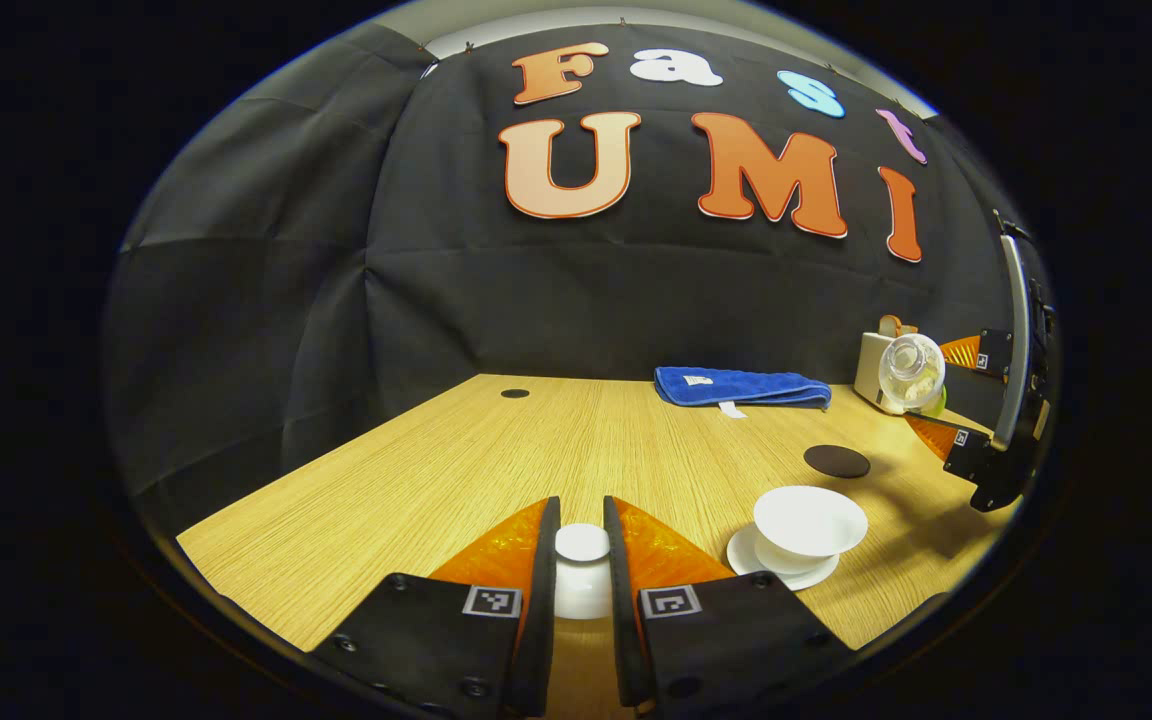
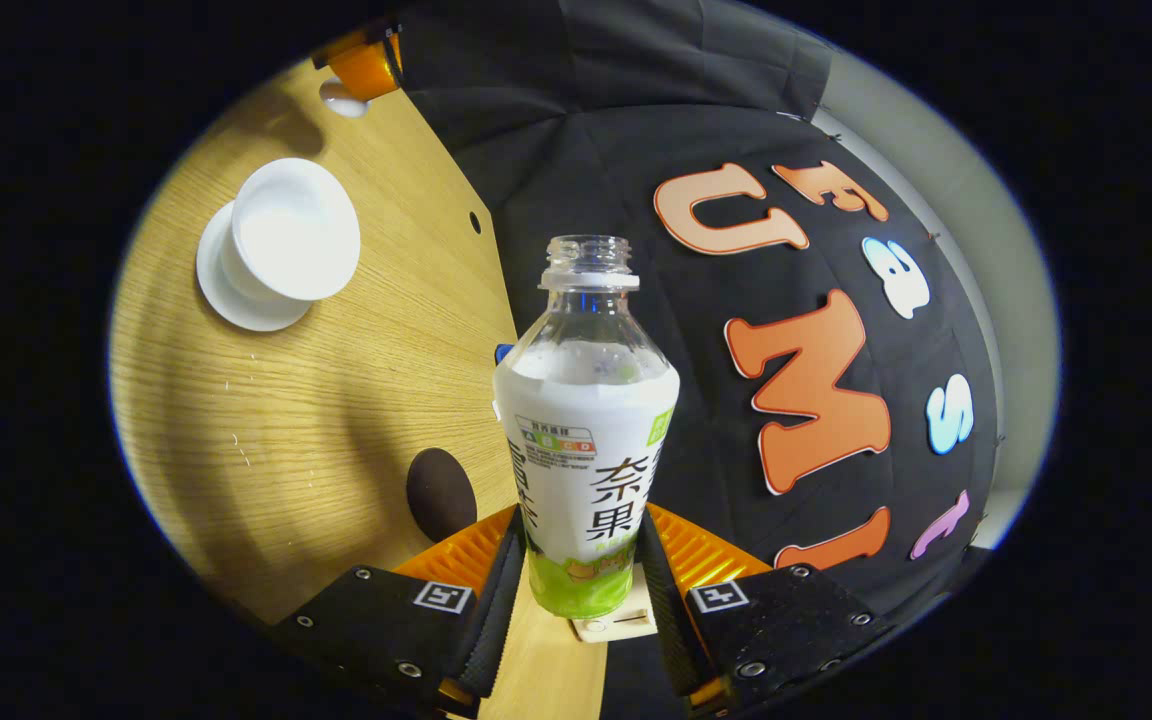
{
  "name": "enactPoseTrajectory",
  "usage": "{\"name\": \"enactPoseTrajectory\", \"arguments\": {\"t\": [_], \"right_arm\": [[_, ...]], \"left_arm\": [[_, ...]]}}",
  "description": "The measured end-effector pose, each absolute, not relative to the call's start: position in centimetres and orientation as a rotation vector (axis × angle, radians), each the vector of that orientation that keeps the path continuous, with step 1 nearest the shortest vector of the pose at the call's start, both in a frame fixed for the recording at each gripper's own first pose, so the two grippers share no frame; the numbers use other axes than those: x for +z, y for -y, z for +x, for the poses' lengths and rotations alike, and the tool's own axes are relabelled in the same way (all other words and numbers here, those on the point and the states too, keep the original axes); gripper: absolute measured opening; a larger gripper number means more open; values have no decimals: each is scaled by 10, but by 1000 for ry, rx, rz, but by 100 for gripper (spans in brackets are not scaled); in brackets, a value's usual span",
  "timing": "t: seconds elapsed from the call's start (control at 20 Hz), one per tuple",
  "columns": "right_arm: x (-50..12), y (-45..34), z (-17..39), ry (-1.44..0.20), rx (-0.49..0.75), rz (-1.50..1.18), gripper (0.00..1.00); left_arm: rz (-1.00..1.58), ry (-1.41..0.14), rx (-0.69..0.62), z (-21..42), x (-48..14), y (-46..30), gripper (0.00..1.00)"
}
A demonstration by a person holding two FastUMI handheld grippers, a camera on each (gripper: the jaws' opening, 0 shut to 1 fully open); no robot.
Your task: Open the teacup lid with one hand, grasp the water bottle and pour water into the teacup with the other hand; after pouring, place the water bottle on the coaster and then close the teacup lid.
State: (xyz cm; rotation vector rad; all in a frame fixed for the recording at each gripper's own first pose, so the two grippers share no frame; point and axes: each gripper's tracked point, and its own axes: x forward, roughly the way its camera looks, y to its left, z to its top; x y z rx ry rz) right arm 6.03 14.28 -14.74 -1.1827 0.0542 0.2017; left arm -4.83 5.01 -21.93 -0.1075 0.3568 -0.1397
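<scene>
Step (est.): lid off, bottle in hand; pour not yet begun, judging by the uncovered cup and bottle neck off the cup.
L hand-held gripper (image 1: 582,545): bottom centre of left gripper view, fingers pressed on either side of white lid (image 1: 582,572), held clear of the cup.
R hand-held gripper (image 2: 582,560): bottom centre of right gripper view, clamped on lower body of water bottle (image 2: 586,440); cap off, mouth open.
Teacup (image 2: 291,228): upper left of right gripper view, open, seated on saucer (image 2: 236,295); in left gripper view lower right, just beside the lid-holding fingers.
Key relation: bottle long axis runs up the frame along R fingers; horizon in that view is rolled, so bottle appears tilted w.r.t. surface (image 2: 336,400). Cup lies up-left of bottle mouth, well apart. Neck must swing toward upper left and come over the rim.
Nearer hand: L sits closer to cup; R carries the bottle, so R travels.
Coaster (image 2: 441,492): dark disc, lower left of bottle base in right gripper view, between R and cup.
Risk (est.): open neck, liquid high; early tilt could spill short of cup.
</scene>
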Motion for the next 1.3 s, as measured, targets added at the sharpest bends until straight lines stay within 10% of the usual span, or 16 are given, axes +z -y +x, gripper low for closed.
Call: {"name": "enactPoseTrajectory", "arguments": {"t": [1.3], "right_arm": [[-117, -176, 70, 237, 206, -1589, 64]], "left_arm": [[-134, -355, -140, -54, -220, -66, 29]]}}
